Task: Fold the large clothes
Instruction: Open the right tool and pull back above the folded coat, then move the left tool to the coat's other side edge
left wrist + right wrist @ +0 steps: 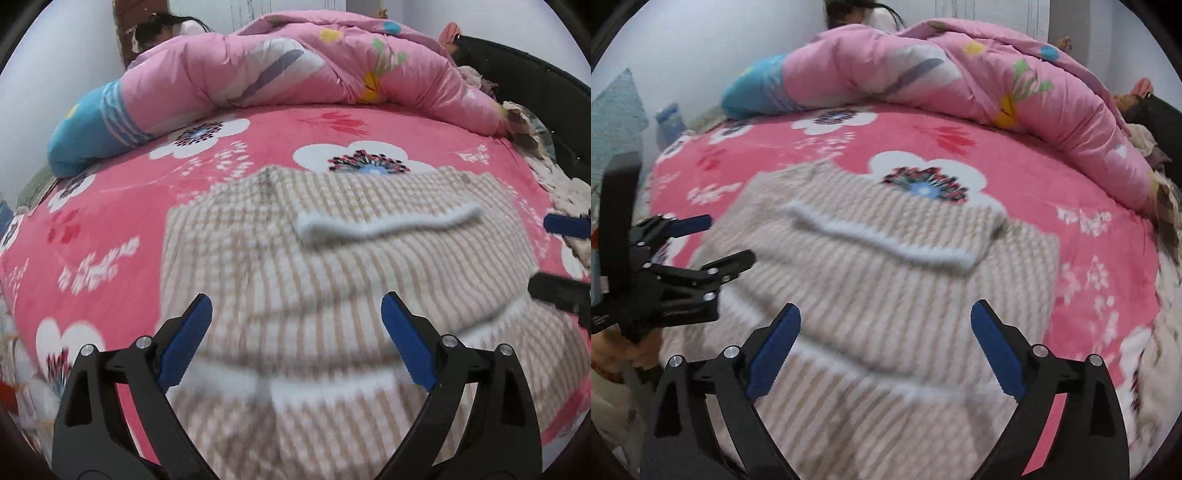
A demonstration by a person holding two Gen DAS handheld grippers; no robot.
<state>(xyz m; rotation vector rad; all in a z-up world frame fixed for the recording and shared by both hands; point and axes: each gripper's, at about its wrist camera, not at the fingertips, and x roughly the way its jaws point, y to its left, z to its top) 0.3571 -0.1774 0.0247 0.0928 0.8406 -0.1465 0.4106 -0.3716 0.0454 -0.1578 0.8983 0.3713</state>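
Note:
A beige and white striped knitted garment (332,266) lies folded on the pink flowered bed sheet (129,221), with a white ribbed band (388,225) across its upper part. My left gripper (295,299) hangs open above the garment's near part with nothing between its blue pads. My right gripper (554,258) shows at the right edge, beside the garment. In the right wrist view the same garment (868,288) and its band (879,236) lie below my open, empty right gripper (886,306). My left gripper (729,240) stands open over the garment's left edge, a hand (628,354) holding it.
A bunched pink quilt (295,66) with a blue end (85,133) lies across the far side of the bed. A person's dark-haired head (159,26) shows behind it by the wall. A dark frame (535,74) and loose cloth border the right side.

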